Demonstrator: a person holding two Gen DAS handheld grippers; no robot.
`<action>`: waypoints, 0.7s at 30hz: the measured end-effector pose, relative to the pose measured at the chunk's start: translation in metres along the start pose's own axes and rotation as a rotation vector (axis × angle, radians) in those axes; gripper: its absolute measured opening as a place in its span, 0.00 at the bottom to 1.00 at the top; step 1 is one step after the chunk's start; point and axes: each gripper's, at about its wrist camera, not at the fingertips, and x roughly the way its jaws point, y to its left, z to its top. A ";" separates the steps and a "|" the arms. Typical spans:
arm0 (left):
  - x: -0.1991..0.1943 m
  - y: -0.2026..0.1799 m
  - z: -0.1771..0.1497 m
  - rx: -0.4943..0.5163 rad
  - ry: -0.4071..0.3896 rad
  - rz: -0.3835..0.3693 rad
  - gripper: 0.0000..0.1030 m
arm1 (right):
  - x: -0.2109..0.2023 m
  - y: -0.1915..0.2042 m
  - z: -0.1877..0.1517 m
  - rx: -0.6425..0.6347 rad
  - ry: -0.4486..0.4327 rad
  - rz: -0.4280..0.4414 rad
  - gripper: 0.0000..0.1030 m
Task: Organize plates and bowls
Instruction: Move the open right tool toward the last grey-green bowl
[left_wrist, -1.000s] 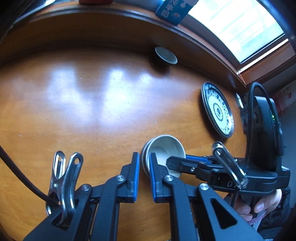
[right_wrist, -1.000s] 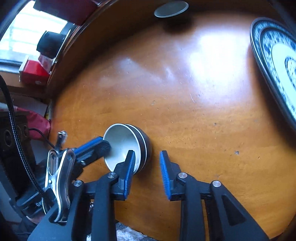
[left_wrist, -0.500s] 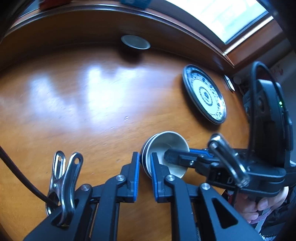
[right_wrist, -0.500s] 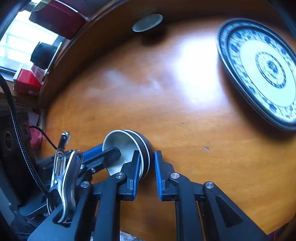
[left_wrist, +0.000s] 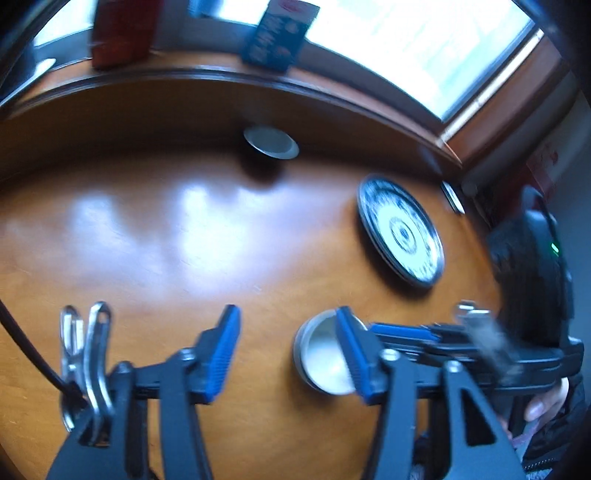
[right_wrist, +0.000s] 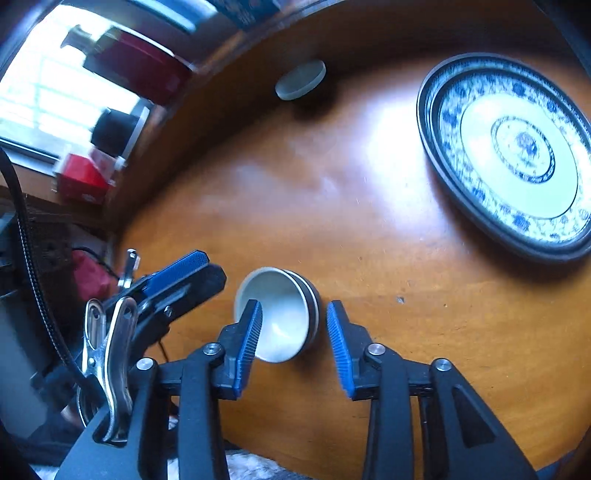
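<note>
Left tool (left_wrist: 288, 354): I hold it spread wide, empty.
Right tool (right_wrist: 293, 339): spread, straddling bowl (right_wrist: 280, 317) rim.
Room: bare desk (right_wrist: 369, 229) ahead; plate (right_wrist: 513, 155) far right.

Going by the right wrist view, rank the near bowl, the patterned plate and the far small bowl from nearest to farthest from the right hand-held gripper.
1. Near bowl: between the fingers of the right hand-held gripper, closer to the left one.
2. Patterned plate: off to the right, mid-table.
3. Far small bowl: at the table's back edge, ahead.
</note>
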 end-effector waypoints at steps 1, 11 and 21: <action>0.001 0.005 0.001 -0.022 -0.003 -0.001 0.57 | -0.004 -0.003 0.000 0.006 -0.014 0.019 0.39; 0.023 0.030 0.011 -0.037 -0.047 -0.047 0.48 | -0.015 -0.019 0.021 -0.003 -0.164 -0.002 0.39; 0.058 0.042 0.025 -0.032 -0.029 -0.101 0.48 | 0.005 -0.025 0.050 -0.033 -0.276 -0.054 0.39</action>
